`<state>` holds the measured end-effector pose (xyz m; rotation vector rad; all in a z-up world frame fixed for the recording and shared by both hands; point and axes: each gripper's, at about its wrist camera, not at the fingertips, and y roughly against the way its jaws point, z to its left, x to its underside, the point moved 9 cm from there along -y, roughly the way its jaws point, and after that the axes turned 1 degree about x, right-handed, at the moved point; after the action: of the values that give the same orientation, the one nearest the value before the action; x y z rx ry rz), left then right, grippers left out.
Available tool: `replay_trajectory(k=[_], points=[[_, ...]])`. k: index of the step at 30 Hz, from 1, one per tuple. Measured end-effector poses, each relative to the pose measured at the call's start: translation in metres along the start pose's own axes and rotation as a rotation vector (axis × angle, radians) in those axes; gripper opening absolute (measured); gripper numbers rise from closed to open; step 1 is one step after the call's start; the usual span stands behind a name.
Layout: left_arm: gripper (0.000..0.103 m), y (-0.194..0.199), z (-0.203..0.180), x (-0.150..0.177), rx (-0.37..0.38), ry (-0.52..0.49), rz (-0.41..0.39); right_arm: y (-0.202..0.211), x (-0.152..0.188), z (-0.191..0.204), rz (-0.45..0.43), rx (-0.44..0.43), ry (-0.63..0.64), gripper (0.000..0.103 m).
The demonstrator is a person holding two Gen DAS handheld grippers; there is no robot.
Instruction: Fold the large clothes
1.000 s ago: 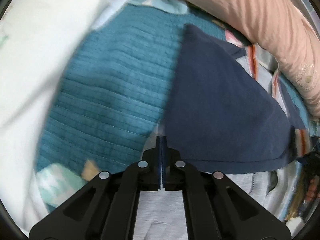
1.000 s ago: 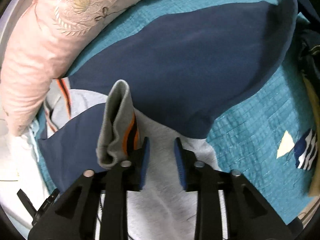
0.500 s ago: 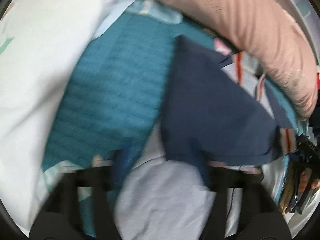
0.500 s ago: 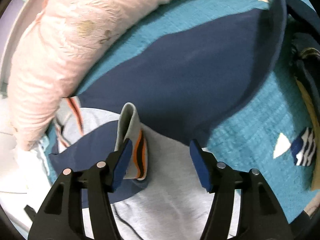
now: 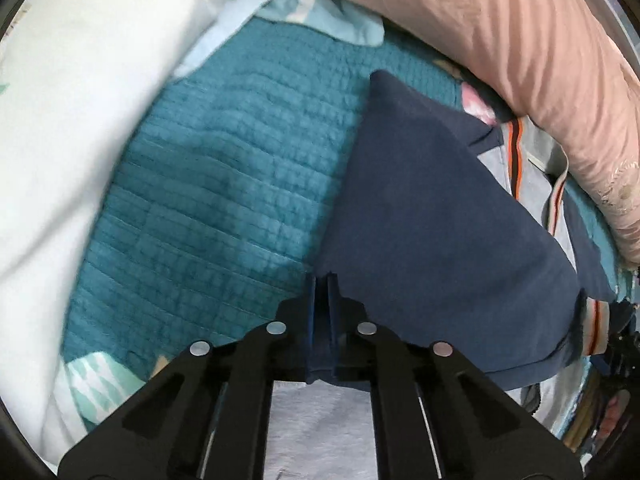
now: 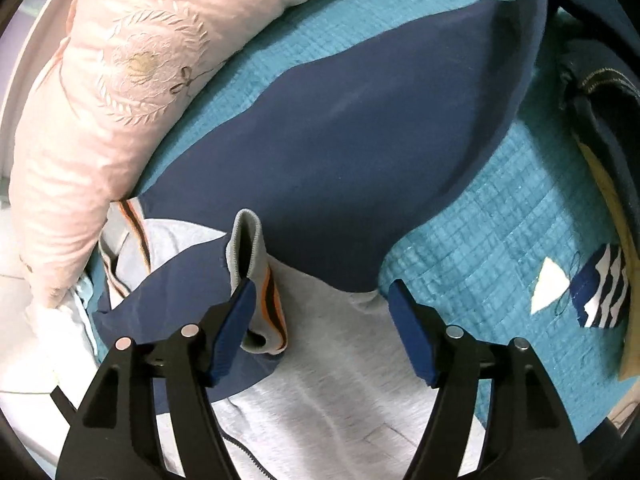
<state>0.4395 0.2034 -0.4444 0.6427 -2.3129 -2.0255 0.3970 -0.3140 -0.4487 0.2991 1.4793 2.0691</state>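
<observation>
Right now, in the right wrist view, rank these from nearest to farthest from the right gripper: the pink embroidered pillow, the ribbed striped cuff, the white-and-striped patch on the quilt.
1. Ribbed striped cuff, against the left finger of the right gripper.
2. White-and-striped patch, off right on the teal quilt.
3. Pink embroidered pillow, far upper left.

2 grippers (image 5: 322, 280) (image 6: 320, 300), 1 navy-and-grey jacket (image 6: 360, 152), 1 teal quilt (image 5: 224, 184), 1 pink duvet at 1 o'clock (image 5: 520, 40), 1 white pillow at 9 o'clock (image 5: 72, 100).
</observation>
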Motion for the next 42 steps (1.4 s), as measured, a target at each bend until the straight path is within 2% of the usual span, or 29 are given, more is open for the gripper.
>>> replay_trajectory(k=[1,5,8,10,11,12,13,14,16,17,18,19,20,22,24,26,30,33,36,38,40,41,42], points=[[0.005,0.003,0.000,-0.001,-0.005,-0.010,-0.012,0.000,0.001,0.003,-0.001,-0.003,0.012,0.063],[0.005,0.013,0.002,-0.003,0.014,-0.024,-0.030,-0.007,0.004,0.011,0.010,0.026,0.060,0.041],[0.005,0.022,0.017,-0.006,0.030,0.001,-0.043,-0.016,0.009,0.015,0.035,0.017,0.065,0.032],[0.005,0.012,0.022,-0.007,0.039,0.016,-0.016,-0.026,0.010,0.016,0.032,0.052,0.094,0.025],[0.005,0.003,0.026,-0.007,0.048,0.045,0.007,-0.032,0.011,0.015,0.042,0.058,0.096,0.013],[0.005,-0.002,0.030,-0.006,0.051,0.063,0.018,-0.039,0.013,0.015,0.073,0.024,0.076,0.004],[0.005,-0.008,0.034,-0.006,0.056,0.083,0.021,-0.044,0.014,0.014,0.098,-0.011,0.042,0.002],[0.005,-0.008,0.036,-0.006,0.063,0.092,0.021,-0.046,0.014,0.012,0.101,-0.005,0.033,0.002],[0.006,-0.006,0.035,-0.007,0.044,0.061,0.018,-0.049,0.013,0.006,0.083,0.068,0.069,0.002],[0.011,-0.004,0.035,-0.008,-0.009,0.012,0.004,-0.053,0.013,0.006,0.081,0.080,0.090,0.000],[0.007,-0.004,0.036,-0.008,-0.047,-0.018,-0.003,-0.056,0.013,0.006,0.082,0.080,0.091,0.000],[0.000,-0.004,0.048,-0.009,-0.181,-0.040,-0.012,-0.056,0.013,0.007,0.080,0.085,0.093,0.000],[0.000,-0.003,0.060,-0.010,-0.291,-0.065,-0.020,-0.056,0.013,0.010,0.075,0.090,0.103,0.000],[0.000,-0.001,0.068,-0.009,-0.213,-0.035,-0.012,-0.057,0.012,0.020,0.071,0.050,0.107,0.001],[0.000,0.008,0.074,-0.007,-0.193,-0.016,-0.005,-0.063,0.013,0.024,0.072,0.081,0.129,0.001],[0.000,0.024,0.069,-0.008,-0.182,-0.053,-0.036,-0.065,0.011,0.030,0.065,0.105,0.156,0.001],[0.001,0.042,0.034,-0.004,-0.084,-0.123,-0.045,-0.050,0.005,0.028,0.022,0.139,0.147,0.004],[0.001,0.036,-0.003,0.003,0.032,-0.163,-0.026,-0.034,0.002,0.038,-0.034,0.135,0.172,0.004],[0.000,0.007,-0.031,0.009,0.024,-0.196,0.003,-0.030,0.008,0.059,-0.026,0.047,0.193,0.003],[0.000,-0.018,-0.027,0.020,-0.019,-0.196,0.052,-0.038,0.015,0.066,0.010,0.018,0.203,0.001],[0.000,-0.025,-0.021,0.024,0.005,-0.177,0.053,-0.053,0.019,0.063,0.027,0.064,0.227,0.001],[0.000,-0.022,-0.019,0.025,0.001,-0.169,0.059,-0.065,0.022,0.061,0.038,0.107,0.246,0.000],[0.000,-0.020,-0.015,0.026,-0.014,-0.168,0.069,-0.065,0.022,0.061,0.038,0.107,0.246,0.000]])
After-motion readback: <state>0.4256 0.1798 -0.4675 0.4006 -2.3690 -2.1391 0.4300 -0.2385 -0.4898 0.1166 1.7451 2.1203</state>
